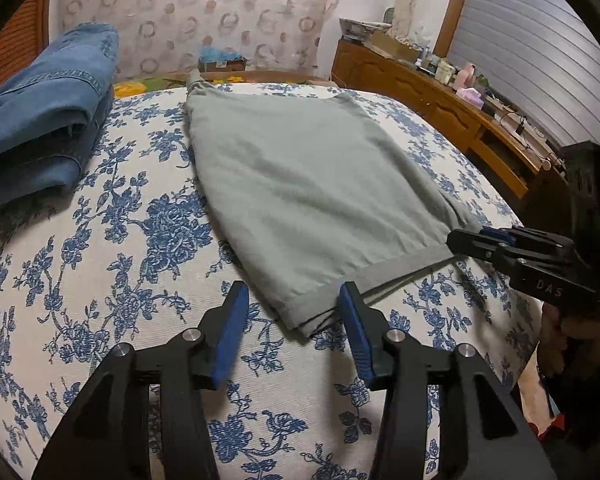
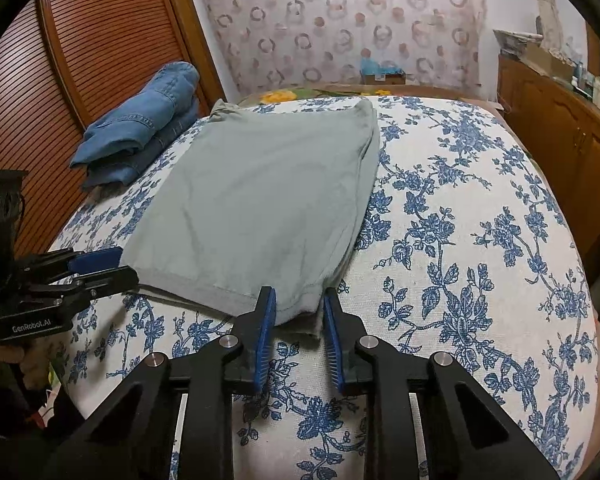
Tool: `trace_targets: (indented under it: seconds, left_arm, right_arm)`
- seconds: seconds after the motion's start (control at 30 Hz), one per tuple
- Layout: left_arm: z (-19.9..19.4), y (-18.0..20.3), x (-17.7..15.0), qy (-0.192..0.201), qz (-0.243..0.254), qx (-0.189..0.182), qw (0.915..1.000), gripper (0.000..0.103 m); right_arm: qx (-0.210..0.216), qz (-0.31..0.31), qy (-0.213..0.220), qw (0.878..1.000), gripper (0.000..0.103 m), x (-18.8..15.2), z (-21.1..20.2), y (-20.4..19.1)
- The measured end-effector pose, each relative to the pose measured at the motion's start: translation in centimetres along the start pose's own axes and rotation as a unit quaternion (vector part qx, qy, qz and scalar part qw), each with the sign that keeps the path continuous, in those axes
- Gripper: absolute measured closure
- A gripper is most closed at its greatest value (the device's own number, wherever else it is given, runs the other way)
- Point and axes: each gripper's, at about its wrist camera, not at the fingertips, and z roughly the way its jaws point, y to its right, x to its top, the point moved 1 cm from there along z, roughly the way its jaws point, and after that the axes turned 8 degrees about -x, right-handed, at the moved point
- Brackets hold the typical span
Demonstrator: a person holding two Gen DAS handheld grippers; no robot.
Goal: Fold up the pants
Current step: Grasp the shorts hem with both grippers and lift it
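Spanning floral-covered bed [image 1: 140, 216], grey-green pants [image 1: 312, 184] are laid flat, long axis running away from both grippers, hem nearest. Folded jeans [image 1: 48, 120] seen far left. Left gripper [image 1: 294, 308] jaws held apart astride left hem corner; right gripper [image 2: 300, 312] jaws narrowed around right corner, not yet pinching.

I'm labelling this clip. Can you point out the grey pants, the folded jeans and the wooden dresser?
grey pants [image 2: 260, 200]: right wrist view, middle of the top layer.
folded jeans [image 1: 48, 120]: left wrist view, upper fold of the stack.
wooden dresser [image 1: 440, 96]: left wrist view, its drawer front.
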Motion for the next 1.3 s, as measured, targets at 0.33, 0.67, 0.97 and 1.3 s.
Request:
trace_targets:
  seconds: [0.33, 0.67, 0.97, 1.3]
  left_arm:
    - [0.1, 0.3, -0.2, 0.007, -0.005, -0.012, 0.9999, 0.079]
    - [-2.3, 0.6, 0.5, 0.04, -0.004, -0.024, 0.9989, 0.093]
    - [-6.6, 1.0, 1.0, 0.076, 0.006, -0.038, 0.9963, 0.094]
    - [-10.6, 2.2, 1.2, 0.108, 0.026, -0.047, 0.9926, 0.094]
  right_arm:
    - [0.01, 0.002, 0.009, 1.0, 0.091, -0.3, 0.0, -0.5]
    - [0.039, 0.008, 0.037, 0.998, 0.092, -0.2, -1.7, -0.4]
    - [0.07, 0.005, 0.061, 0.996, 0.092, -0.6, -5.1, -1.3]
    - [0.086, -0.01, 0.099, 0.991, 0.092, -0.2, -9.7, -2.2]
